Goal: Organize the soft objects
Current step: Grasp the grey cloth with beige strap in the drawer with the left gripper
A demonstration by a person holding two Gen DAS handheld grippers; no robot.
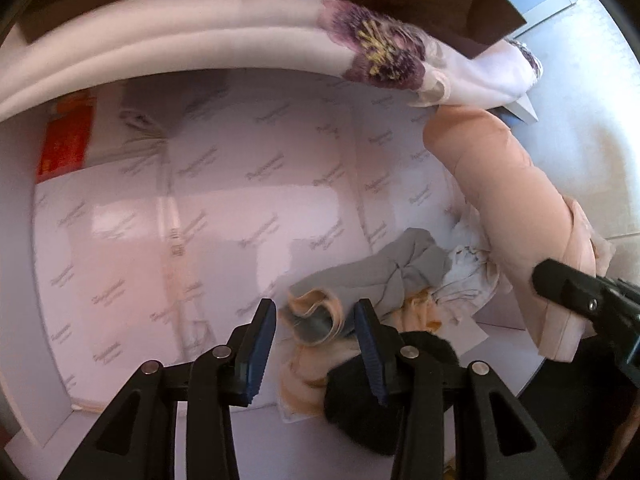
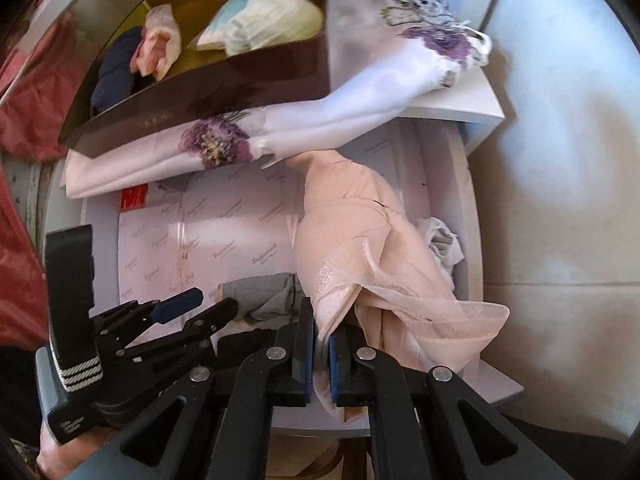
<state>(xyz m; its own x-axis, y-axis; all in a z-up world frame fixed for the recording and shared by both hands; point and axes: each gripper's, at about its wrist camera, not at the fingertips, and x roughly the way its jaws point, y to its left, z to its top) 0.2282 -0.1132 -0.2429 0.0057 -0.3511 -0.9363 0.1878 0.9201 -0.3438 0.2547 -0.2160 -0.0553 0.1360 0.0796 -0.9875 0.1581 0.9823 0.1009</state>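
Right tongs (image 2: pixel 322 364) clamped on peach garment (image 2: pixel 360 236) (soft, sheer, slightly glittery).

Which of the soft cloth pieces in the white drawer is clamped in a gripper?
The long peach-pink garment: the right gripper is shut on its lower end, while the crumpled grey cloth and the black one lie loose.
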